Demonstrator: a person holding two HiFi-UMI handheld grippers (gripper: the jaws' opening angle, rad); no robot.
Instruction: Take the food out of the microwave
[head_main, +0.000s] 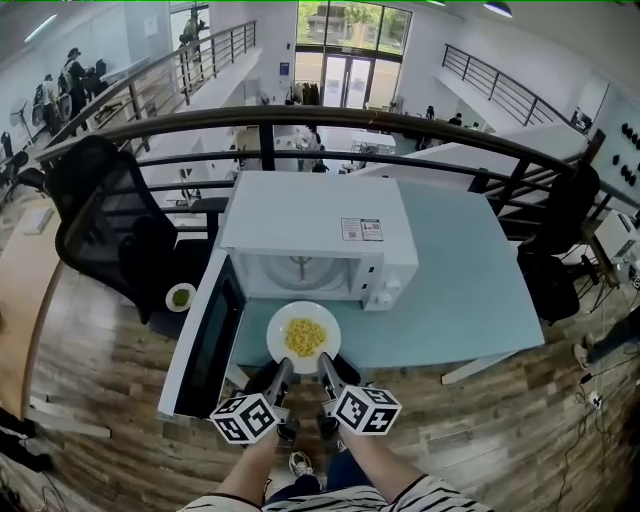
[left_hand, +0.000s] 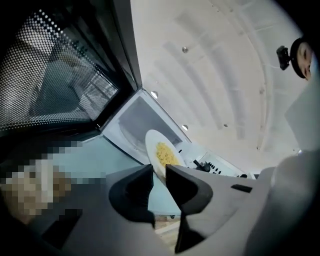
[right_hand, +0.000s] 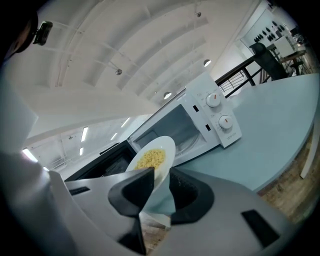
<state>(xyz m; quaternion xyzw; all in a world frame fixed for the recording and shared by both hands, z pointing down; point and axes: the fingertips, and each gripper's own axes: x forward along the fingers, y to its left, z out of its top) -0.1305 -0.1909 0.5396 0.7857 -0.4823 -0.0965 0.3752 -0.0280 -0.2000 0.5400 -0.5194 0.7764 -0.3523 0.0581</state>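
Right in front of the open microwave (head_main: 310, 225), a white plate (head_main: 278, 330) with yellow food (head_main: 305, 336) on it is held over the blue table (head_main: 470, 290). The left gripper (head_main: 283, 367) pinches the plate's near rim on one side. The right gripper (head_main: 327, 362) pinches the rim just beside it.

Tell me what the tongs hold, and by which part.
The plate of yellow food, at its near rim: left tongs and right tongs side by side.
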